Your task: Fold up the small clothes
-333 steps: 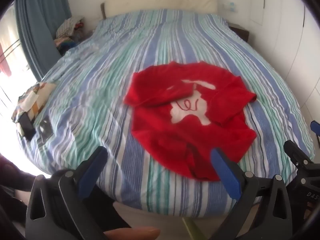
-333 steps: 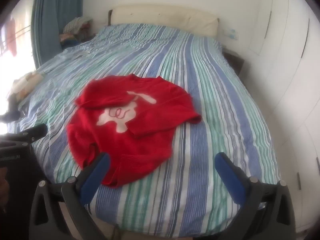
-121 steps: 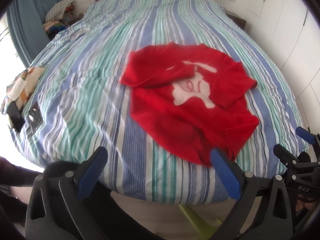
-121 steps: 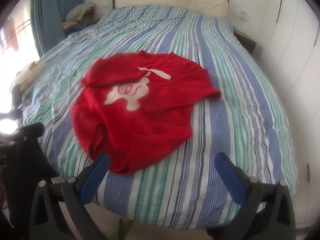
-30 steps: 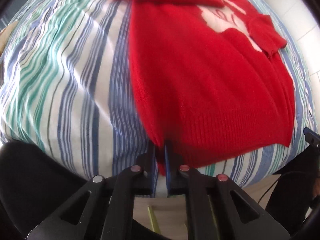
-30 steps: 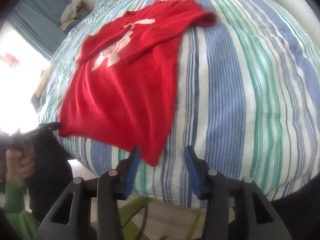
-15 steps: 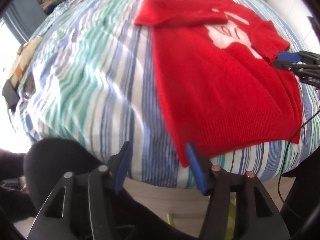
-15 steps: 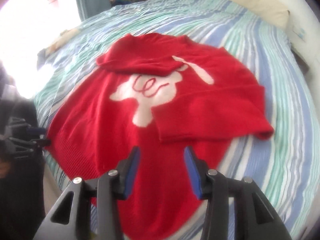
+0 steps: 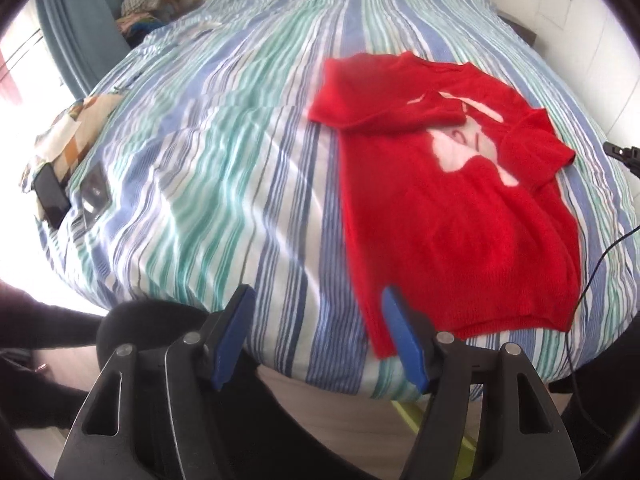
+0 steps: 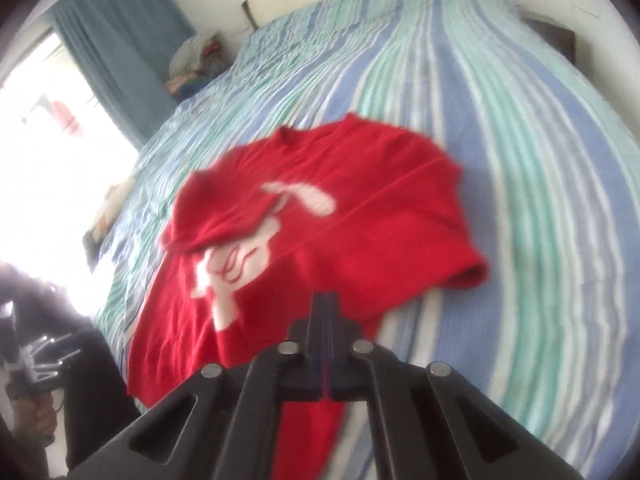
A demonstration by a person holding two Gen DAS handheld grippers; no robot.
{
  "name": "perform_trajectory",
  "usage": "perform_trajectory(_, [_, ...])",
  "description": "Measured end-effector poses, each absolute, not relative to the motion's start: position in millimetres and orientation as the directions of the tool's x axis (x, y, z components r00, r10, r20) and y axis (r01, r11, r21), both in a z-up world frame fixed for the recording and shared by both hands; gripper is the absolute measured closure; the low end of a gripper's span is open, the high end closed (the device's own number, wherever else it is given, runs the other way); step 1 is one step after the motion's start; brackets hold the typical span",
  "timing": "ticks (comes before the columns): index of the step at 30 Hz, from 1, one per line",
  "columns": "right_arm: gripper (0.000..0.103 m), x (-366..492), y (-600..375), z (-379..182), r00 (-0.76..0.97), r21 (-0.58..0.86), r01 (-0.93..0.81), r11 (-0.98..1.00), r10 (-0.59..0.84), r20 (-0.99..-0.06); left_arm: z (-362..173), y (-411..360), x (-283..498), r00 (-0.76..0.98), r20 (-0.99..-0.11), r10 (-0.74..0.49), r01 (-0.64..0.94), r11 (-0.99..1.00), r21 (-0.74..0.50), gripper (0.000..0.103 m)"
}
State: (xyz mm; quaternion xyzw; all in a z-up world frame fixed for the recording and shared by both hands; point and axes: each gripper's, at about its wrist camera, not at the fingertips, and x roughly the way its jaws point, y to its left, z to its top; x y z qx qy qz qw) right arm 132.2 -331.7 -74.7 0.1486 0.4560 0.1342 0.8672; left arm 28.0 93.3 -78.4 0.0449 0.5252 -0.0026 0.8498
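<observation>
The red sweater (image 9: 452,216) lay spread on the striped bed (image 9: 224,168) — its hem corner just ahead of the left tool (image 9: 316,336), whose fingers stood apart over the bed's edge. The right tool (image 10: 325,312) was pressed together above the sweater's lower half — whether it pinched fabric was unclear.

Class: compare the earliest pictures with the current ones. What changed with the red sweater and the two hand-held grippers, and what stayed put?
The red sweater was pulled flat, hem toward the bed's near edge. The left hand-held gripper gripped the hem corner, then let go. The right hand-held gripper has closed, seemingly on knit. The striped bedspread and folded sleeves stayed.
</observation>
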Motion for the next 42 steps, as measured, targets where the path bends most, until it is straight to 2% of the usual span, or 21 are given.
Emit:
perform_trajectory(5, [0.103, 97, -462, -63, 0.636, 0.307, 0.221, 0.926, 0.102, -0.765, -78, 72, 29, 0.444, -0.896, 0.010, 0.092, 0.994, 0.057, 0.035])
perform_trajectory(7, [0.103, 89, -475, -67, 0.611, 0.214, 0.248, 0.945, 0.019, -0.791, -80, 65, 28, 0.441, -0.897, 0.007, 0.109, 0.992, 0.061, 0.035])
perform_trajectory(8, [0.101, 87, -470, -70, 0.596, 0.191, 0.223, 0.956, 0.021, -0.803, -80, 62, 28, 0.442, -0.897, 0.009, 0.114, 0.991, 0.067, 0.035])
perform_trajectory(9, [0.095, 86, -456, -71, 0.585, 0.180, 0.179, 0.967, 0.042, -0.810, -81, 60, 27, 0.441, -0.897, 0.012, 0.118, 0.990, 0.071, 0.035])
perform_trajectory(10, [0.094, 87, -437, -73, 0.574, 0.160, 0.122, 0.980, 0.061, -0.816, -81, 58, 27, 0.440, -0.898, 0.013, 0.119, 0.990, 0.072, 0.035])
perform_trajectory(12, [0.065, 90, -380, -79, 0.553, 0.135, -0.036, 0.990, 0.132, -0.823, -79, 58, 26, 0.438, -0.899, 0.007, 0.116, 0.991, 0.065, 0.035])
perform_trajectory(13, [0.061, 92, -349, -83, 0.545, 0.142, -0.112, 0.983, 0.181, -0.819, -77, 58, 25, 0.442, -0.897, 0.004, 0.114, 0.992, 0.060, 0.035])
perform_trajectory(16, [0.061, 101, -257, -97, 0.484, 0.125, -0.350, 0.928, 0.294, -0.824, -68, 65, 20, 0.465, -0.885, 0.007, 0.099, 0.993, 0.061, 0.035])
perform_trajectory(19, [0.062, 110, -186, -124, 0.454, -0.023, -0.524, 0.852, 0.257, -0.853, -66, 80, 15, 0.473, -0.881, 0.019, 0.069, 0.996, 0.058, 0.035])
perform_trajectory(21, [0.063, 118, -164, -146, 0.453, -0.127, -0.571, 0.811, 0.182, -0.873, -70, 91, 13, 0.463, -0.886, 0.030, 0.046, 0.997, 0.058, 0.034])
perform_trajectory(23, [0.064, 127, -160, -161, 0.448, -0.144, -0.580, 0.802, 0.167, -0.878, -77, 100, 13, 0.446, -0.894, 0.043, 0.025, 0.998, 0.060, 0.034])
perform_trajectory(24, [0.083, 133, -163, -160, 0.440, -0.105, -0.573, 0.813, 0.197, -0.876, -81, 103, 13, 0.437, -0.898, 0.049, 0.017, 0.998, 0.062, 0.034])
perform_trajectory(25, [0.096, 139, -170, -156, 0.427, -0.052, -0.551, 0.833, 0.228, -0.875, -83, 106, 12, 0.431, -0.901, 0.053, 0.009, 0.998, 0.064, 0.034])
perform_trajectory(28, [0.096, 153, -213, -126, 0.474, 0.081, -0.415, 0.906, 0.292, -0.831, -84, 110, 12, 0.431, -0.900, 0.057, 0.002, 0.998, 0.064, 0.034])
perform_trajectory(30, [0.096, 160, -263, -103, 0.540, 0.140, -0.288, 0.947, 0.282, -0.793, -84, 110, 12, 0.435, -0.899, 0.056, 0.003, 0.998, 0.063, 0.034])
perform_trajectory(34, [0.096, 143, -405, -64, 0.677, 0.248, 0.080, 0.965, 0.130, -0.724, -82, 101, 16, 0.437, -0.899, 0.036, 0.018, 0.999, 0.048, 0.034])
perform_trajectory(37, [0.096, 111, -506, -63, 0.692, 0.276, 0.329, 0.903, -0.032, -0.721, -83, 85, 20, 0.430, -0.903, 0.011, 0.049, 0.998, 0.035, 0.034])
perform_trajectory(42, [0.096, 78, -570, -98, 0.611, 0.280, 0.488, 0.827, -0.094, -0.786, -78, 53, 22, 0.428, -0.904, -0.017, 0.119, 0.992, 0.037, 0.034])
